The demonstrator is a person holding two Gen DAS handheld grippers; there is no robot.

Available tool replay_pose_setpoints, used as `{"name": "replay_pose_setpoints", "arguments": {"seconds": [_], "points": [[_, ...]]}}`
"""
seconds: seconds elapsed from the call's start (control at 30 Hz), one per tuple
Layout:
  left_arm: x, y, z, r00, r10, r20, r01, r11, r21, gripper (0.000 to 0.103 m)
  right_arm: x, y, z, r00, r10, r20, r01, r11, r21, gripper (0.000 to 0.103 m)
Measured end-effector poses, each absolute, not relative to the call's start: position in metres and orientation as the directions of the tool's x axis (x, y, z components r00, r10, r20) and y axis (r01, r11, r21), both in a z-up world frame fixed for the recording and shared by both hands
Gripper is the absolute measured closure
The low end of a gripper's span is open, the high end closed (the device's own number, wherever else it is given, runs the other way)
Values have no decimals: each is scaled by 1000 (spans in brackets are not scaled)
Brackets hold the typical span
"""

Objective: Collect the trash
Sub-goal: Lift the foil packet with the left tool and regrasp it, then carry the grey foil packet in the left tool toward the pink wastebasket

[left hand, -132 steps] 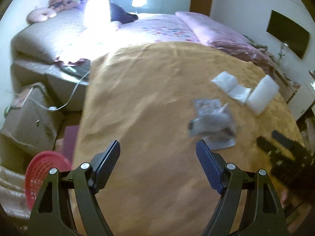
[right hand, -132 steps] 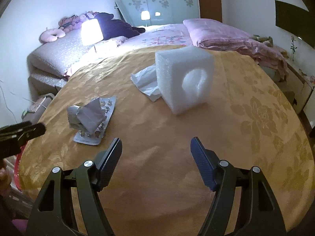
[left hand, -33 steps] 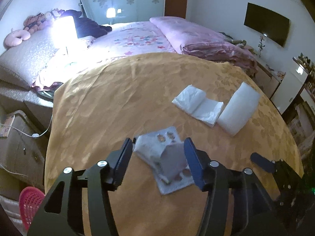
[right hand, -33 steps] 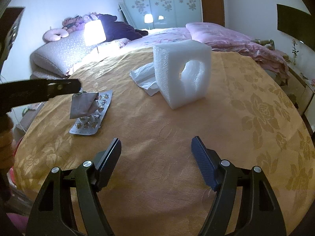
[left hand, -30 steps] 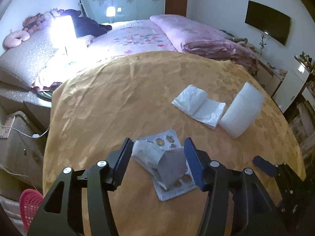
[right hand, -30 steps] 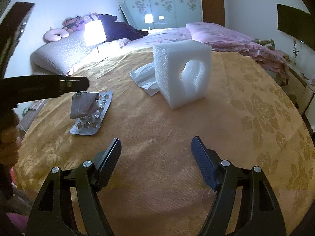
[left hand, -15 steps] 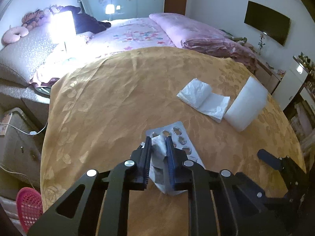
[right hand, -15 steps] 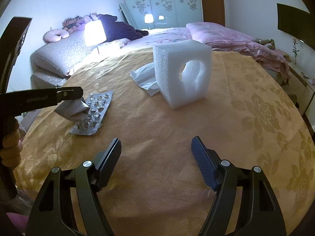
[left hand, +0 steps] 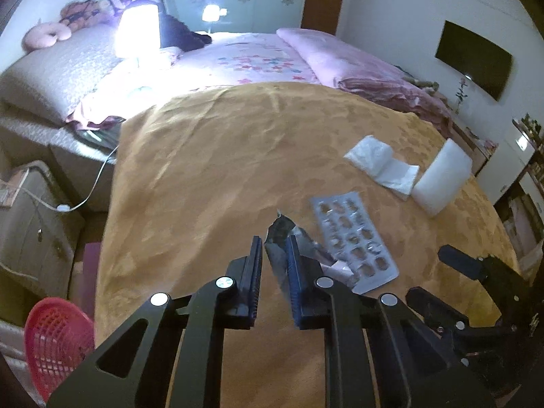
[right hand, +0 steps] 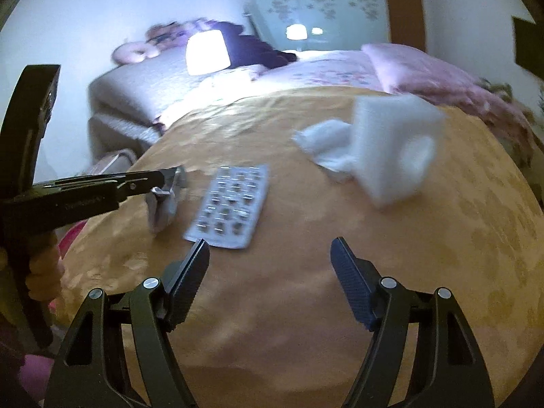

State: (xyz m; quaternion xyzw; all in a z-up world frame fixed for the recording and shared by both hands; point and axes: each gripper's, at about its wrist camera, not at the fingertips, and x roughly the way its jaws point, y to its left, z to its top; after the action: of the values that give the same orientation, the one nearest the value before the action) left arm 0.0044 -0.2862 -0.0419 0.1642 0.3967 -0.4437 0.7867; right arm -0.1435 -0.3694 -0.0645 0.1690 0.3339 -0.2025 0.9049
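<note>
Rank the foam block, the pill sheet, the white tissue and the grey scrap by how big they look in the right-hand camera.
1. foam block
2. pill sheet
3. white tissue, close to the sheet; blur makes that unsure
4. grey scrap

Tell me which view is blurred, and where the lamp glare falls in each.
Right wrist view: motion-smeared throughout, the foam block and blister pack soft-edged; lamp a blown-out patch up centre-left. Left wrist view: sharper, blister pack legible; lamp washes out the bedding beside it.
</note>
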Motion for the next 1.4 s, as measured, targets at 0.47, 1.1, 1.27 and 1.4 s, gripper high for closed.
{"name": "replay_pose_setpoints", "arguments": {"seconds": [0.47, 1.1, 1.27, 1.4], "points": [[23, -258, -45, 239, -608, -757, 789, 576, -214, 50, -77, -363, -71, 614, -270, -742, 447, 893, 46, 34], [-15, -315, -49, 147, -603, -784, 851, 481, -211, 36, -139, -391, -68, 607, -311, -731, 568, 813, 126, 49], [-18, -328, -62, 179, -551, -815, 849, 505, -155, 48, -150, -396, -70, 608, -313, -730, 584, 799, 144, 49], [-21, -323, -64, 220, -541, -812, 858, 503, -103, 56, -151, -395, -70, 617, -305, -726, 578, 801, 155, 49]]}}
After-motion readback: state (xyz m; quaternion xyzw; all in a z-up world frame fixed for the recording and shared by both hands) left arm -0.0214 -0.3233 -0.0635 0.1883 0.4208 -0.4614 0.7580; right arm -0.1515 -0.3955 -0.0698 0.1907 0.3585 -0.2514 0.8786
